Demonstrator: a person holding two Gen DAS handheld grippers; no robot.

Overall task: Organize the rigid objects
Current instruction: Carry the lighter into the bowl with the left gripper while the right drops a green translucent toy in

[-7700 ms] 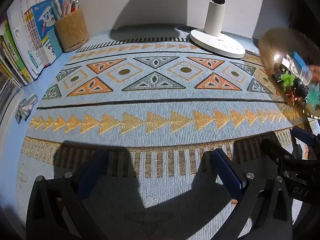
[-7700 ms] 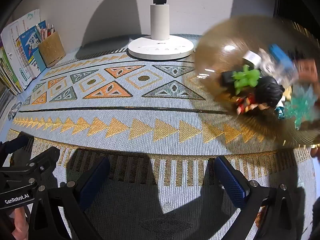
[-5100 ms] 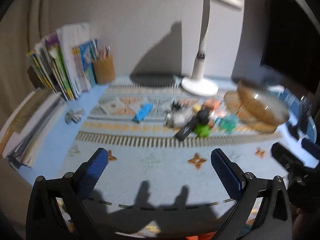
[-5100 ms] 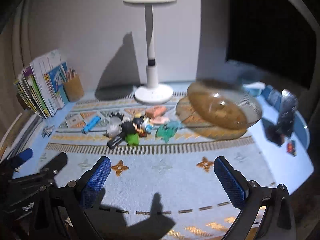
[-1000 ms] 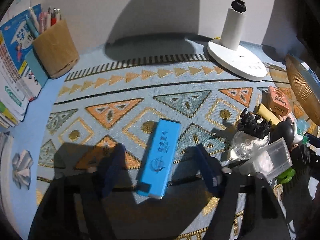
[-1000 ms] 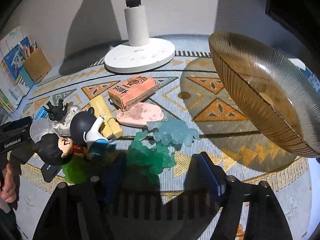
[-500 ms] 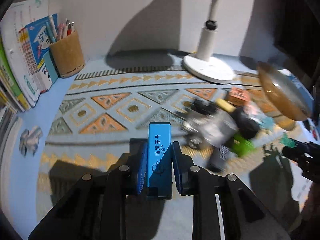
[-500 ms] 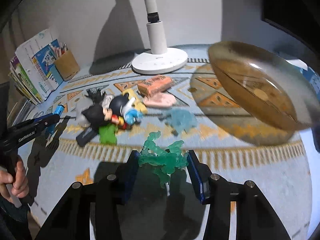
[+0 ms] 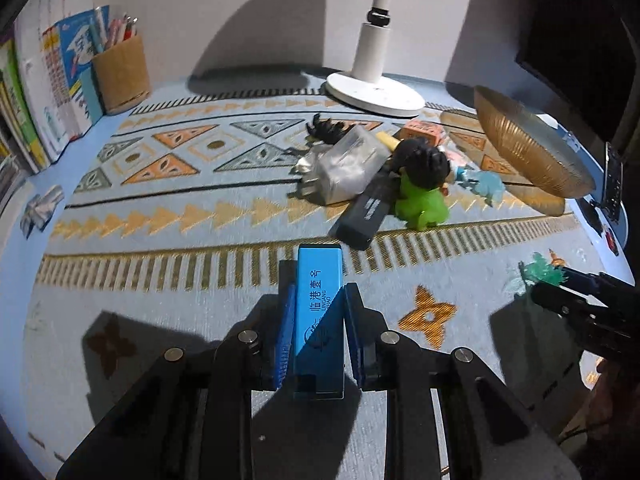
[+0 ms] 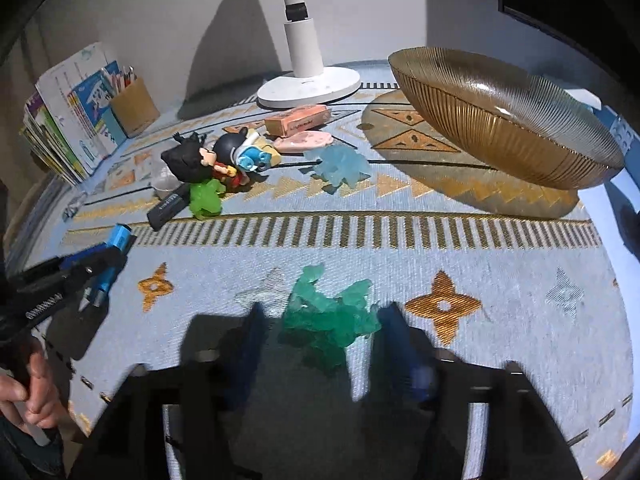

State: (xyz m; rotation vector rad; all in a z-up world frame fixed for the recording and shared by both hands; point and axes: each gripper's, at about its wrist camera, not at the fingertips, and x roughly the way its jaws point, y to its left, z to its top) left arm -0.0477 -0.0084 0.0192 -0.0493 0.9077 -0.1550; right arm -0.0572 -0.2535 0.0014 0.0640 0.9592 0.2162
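Your left tool [image 9: 319, 322] is closed on the blue box [image 9: 319, 312], held above the mat on the tabletop, well apart from the amber bowl [image 10: 505, 120]. Your right tool [image 10: 320, 332] appears spread around the green crystal toy [image 10: 330, 320], though blur makes the contact unclear. The toy's uneven shape could slip out if you squeeze off-centre. The bowl stands tilted, so a dropped piece may slide out.

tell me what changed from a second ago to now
The left gripper closed its jaws on the blue box and carried it from the triangle pattern toward the near edge. The right gripper took the green crystal piece out of the toy pile and drew it near; blur hides whether it is gripped. The amber bowl and lamp base stayed put.
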